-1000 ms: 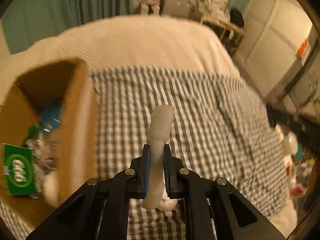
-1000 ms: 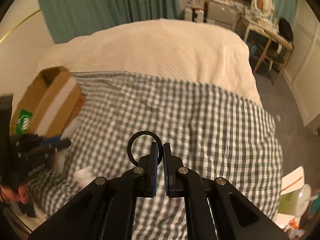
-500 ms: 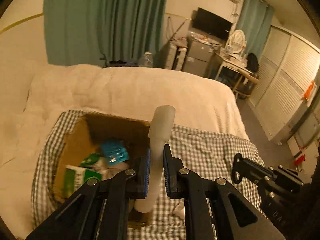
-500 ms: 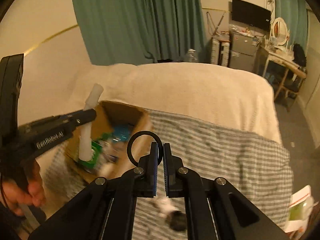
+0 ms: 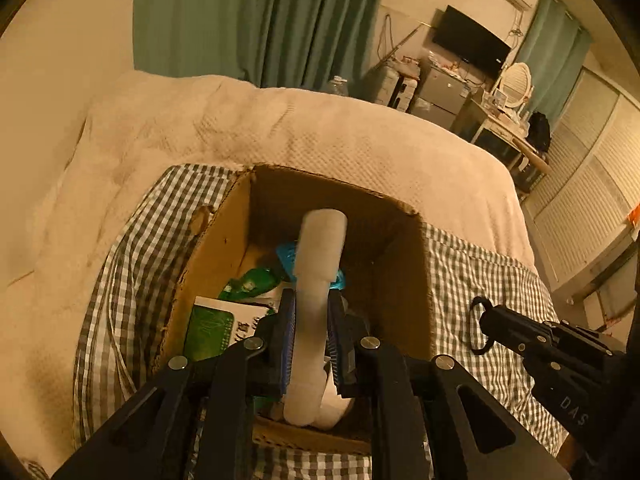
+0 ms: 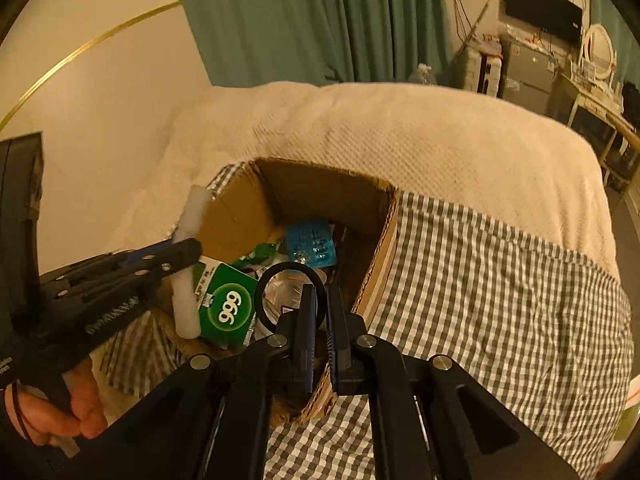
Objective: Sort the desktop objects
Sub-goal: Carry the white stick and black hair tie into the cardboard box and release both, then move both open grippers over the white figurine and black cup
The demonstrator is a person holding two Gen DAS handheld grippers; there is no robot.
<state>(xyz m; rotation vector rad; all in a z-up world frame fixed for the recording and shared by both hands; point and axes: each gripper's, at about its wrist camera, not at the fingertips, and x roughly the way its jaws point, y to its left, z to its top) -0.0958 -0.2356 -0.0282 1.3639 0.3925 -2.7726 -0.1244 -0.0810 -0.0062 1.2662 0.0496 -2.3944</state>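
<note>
My left gripper (image 5: 311,300) grips a white tube (image 5: 320,248) upright over the open cardboard box (image 5: 400,280). Its jaws are opening, with the tube still between the blue pads. In the right wrist view the same tube (image 6: 192,216) hangs over the box's left wall (image 6: 236,208). My right gripper (image 6: 319,292) is shut on a thin black ring (image 6: 290,266) above the box's near right corner. Inside the box lie a green "999" packet (image 6: 228,308), a blue pack (image 6: 312,244) and a green sachet (image 5: 250,282).
The box stands on a grey checked cloth (image 6: 500,300) spread over a cream blanket (image 6: 400,132) on a bed. A person's hand (image 6: 60,412) holds the left gripper. A green curtain (image 5: 260,20) and furniture stand beyond the bed's far edge.
Both grippers have swung left from over the checked cloth to above the box, each still carrying its object. The box now fills the middle of both views.
</note>
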